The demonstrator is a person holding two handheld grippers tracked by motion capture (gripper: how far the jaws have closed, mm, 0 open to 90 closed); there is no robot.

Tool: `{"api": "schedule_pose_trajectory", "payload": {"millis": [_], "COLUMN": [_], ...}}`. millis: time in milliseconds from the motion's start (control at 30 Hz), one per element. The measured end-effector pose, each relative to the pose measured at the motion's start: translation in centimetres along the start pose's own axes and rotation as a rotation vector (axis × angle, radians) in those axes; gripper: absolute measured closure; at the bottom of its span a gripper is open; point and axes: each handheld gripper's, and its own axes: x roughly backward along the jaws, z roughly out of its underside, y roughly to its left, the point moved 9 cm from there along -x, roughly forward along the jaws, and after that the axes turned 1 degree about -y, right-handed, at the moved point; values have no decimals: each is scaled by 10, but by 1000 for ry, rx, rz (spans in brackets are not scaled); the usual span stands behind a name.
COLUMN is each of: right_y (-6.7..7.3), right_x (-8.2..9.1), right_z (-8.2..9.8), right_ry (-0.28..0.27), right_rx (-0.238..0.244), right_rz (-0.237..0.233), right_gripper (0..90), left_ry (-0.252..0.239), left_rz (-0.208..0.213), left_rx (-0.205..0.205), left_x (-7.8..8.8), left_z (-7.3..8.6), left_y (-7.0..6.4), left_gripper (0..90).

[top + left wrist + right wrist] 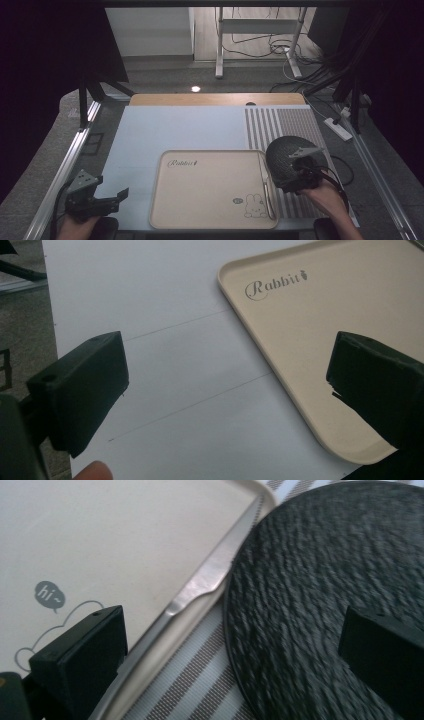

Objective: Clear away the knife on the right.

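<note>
A beige tray point(210, 190) printed "Rabbit" lies at the front middle of the pale mat. Along the tray's right rim rests a metal knife point(265, 182), its blade point(210, 575) running up the rim in the right gripper view. Just right of the knife is a dark, rough-textured round plate point(281, 152), seen large point(320, 580) in that same view. My right gripper point(295, 172) hovers at the plate's near side, and its jaws point(235, 655) stand wide apart with nothing pressed between them. At the front left, my left gripper point(117, 197) is open over bare mat point(225, 385) beside the tray's corner point(310, 330).
A grey-and-white striped placemat point(280, 122) lies under the plate at the right. The pale blue mat point(170, 130) covers the table, with a wooden edge point(215, 99) at the back. Metal rails point(75, 145) flank the table, and cables and a power strip point(339, 127) lie to the right.
</note>
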Motion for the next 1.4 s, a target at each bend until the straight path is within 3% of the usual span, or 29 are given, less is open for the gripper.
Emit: {"api": "schedule_pose_trajectory", "payload": {"millis": [300,533,700,1000,1400], "right_y": [-7,-9,-14,-18,-21], "right_x": [13,23,33,50,66], "right_z": [10,20,19,24,36], "right_ry": [-42,-60,-116,-161,-170], "right_rx": [-38,-62,-106,-121,-137], "right_rz": [54,47,48,78,120], "right_gripper": [0,0,0,0,0], "left_ry": [5,6,4,4,6], "left_rz": [0,-1,-1,1,1], "left_rx": [1,5,10,17,24], "left_x": [0,0,-1,-1,0], "left_z": [0,0,0,0,1], "left_y": [0,1,1,2,3], "left_gripper": [33,33,33,33,33]}}
